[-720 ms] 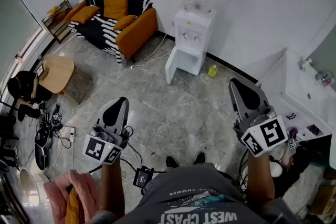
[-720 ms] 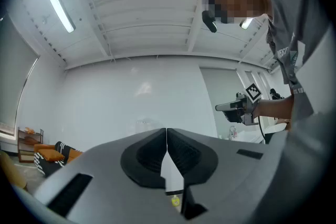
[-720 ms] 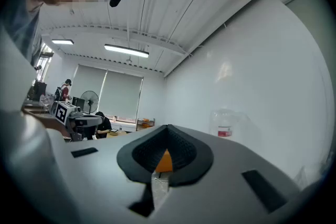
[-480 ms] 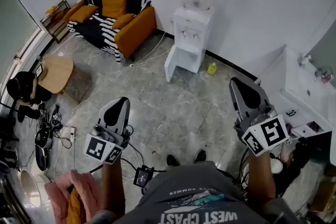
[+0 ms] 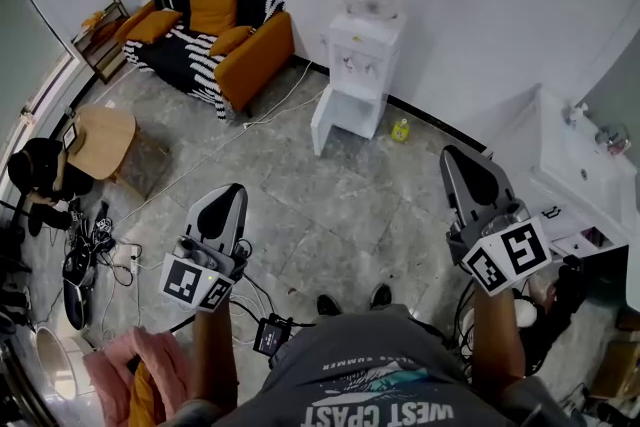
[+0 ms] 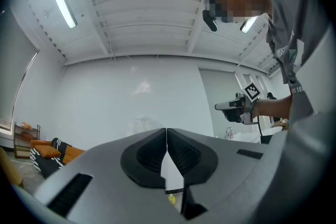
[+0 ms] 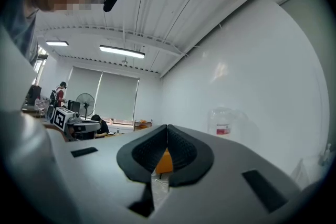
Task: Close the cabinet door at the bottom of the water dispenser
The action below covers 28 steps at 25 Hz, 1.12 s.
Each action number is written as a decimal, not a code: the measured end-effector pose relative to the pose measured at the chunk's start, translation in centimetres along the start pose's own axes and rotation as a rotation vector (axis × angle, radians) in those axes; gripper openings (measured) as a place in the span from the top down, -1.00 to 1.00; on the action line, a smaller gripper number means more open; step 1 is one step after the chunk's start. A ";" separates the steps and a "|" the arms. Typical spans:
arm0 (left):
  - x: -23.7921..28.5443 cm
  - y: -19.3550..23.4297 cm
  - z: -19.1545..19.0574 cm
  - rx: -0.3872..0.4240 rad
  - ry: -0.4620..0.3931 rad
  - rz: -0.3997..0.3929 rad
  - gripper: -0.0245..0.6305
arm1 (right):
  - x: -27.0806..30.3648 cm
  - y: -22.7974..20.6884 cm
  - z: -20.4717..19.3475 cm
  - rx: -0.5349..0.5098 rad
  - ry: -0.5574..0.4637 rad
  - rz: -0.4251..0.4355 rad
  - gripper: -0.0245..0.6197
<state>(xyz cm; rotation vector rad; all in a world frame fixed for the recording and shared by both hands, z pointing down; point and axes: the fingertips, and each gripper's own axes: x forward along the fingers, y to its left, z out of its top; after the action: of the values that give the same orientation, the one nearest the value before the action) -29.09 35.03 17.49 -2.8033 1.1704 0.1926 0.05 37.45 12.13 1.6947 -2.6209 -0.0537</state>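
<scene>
Left gripper (image 5: 230, 195) and right gripper (image 5: 452, 161) both clenched, empty; cabinet door (image 5: 331, 121) ajar at base of water dispenser (image 5: 362, 65), well ahead between them; risk: hard shove rocking the bottle-topped unit, or door rebounding open.

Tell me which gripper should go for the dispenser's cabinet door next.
Left, probably. The door stands open on the dispenser's left side in the head view, so the left gripper lines up with its outer face. The right gripper would have to cross over. Both are shut, empty and far off.
</scene>
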 end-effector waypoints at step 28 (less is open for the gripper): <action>8.9 2.8 -3.6 0.032 0.101 0.116 0.86 | 9.5 -11.4 -2.9 0.050 -0.001 0.098 0.84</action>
<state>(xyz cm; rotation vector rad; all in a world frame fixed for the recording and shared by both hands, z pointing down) -24.60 26.31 19.57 -2.7486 1.3471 0.0405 6.64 24.08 14.59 1.5772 -2.7242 0.0121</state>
